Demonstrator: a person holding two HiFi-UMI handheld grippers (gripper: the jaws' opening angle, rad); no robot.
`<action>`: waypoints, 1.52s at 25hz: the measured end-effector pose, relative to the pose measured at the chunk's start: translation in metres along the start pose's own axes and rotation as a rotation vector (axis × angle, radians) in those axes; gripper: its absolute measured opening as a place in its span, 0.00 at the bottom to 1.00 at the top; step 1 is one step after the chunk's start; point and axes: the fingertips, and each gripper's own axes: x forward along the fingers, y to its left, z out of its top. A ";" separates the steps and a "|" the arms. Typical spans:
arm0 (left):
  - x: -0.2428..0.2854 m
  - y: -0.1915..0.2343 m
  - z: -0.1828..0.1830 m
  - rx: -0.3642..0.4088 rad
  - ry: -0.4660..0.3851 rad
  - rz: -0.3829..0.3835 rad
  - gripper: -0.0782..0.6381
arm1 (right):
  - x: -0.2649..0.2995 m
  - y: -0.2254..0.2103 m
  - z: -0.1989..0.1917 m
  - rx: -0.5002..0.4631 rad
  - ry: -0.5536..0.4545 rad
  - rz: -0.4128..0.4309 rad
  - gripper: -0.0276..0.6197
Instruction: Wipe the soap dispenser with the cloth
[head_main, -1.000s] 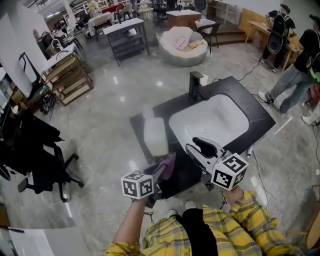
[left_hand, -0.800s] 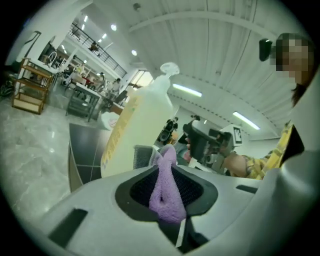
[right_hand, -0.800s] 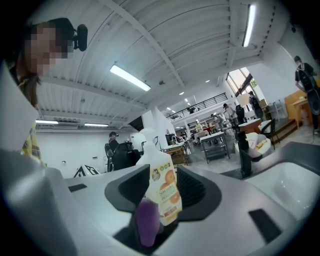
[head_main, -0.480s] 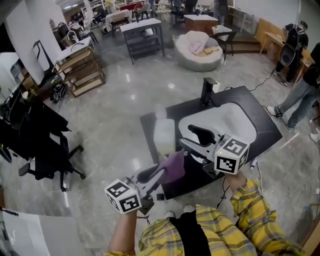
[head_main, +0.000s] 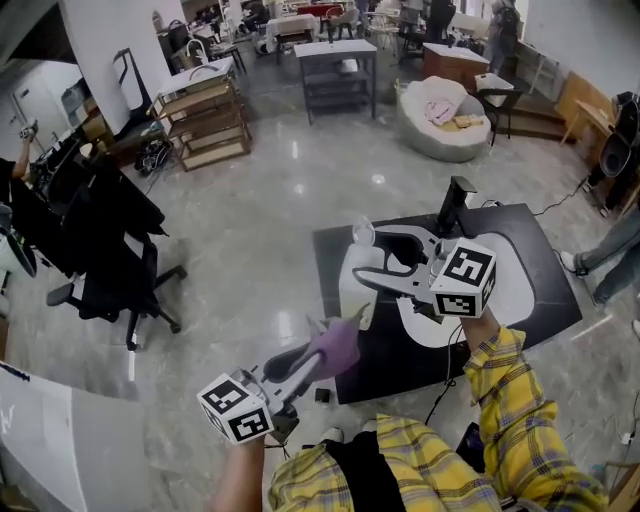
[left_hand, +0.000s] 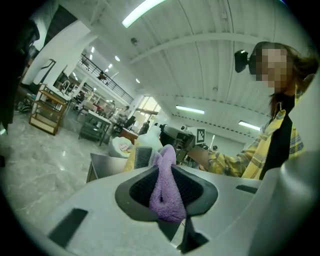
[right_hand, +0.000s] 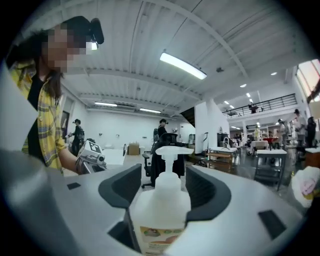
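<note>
The soap dispenser (right_hand: 162, 200) is a white plastic pump bottle. In the head view it stands at the left end of the black surface (head_main: 380, 360), near the middle of the picture. The right tool (right_hand: 164, 181) has just been opening and is very wide, with the bottle between its jaws. I think it is not squeezing yet.

The bottle looks smooth, so it may slip or tip. It is best to hold the fat body low down, not the thin pump neck. The left tool (left_hand: 167, 190) pinches a soft, floppy purple cloth (left_hand: 166, 167), which should bend around the bottle easily.
</note>
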 end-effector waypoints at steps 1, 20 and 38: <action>-0.002 0.001 0.001 -0.001 -0.007 0.011 0.20 | 0.003 0.000 0.001 -0.018 0.009 0.036 0.42; 0.004 0.019 0.001 0.004 -0.020 0.114 0.20 | 0.033 0.007 -0.027 -0.207 0.203 0.470 0.32; 0.008 0.037 0.008 0.000 -0.015 0.079 0.20 | 0.043 -0.009 -0.026 -0.153 0.223 0.206 0.31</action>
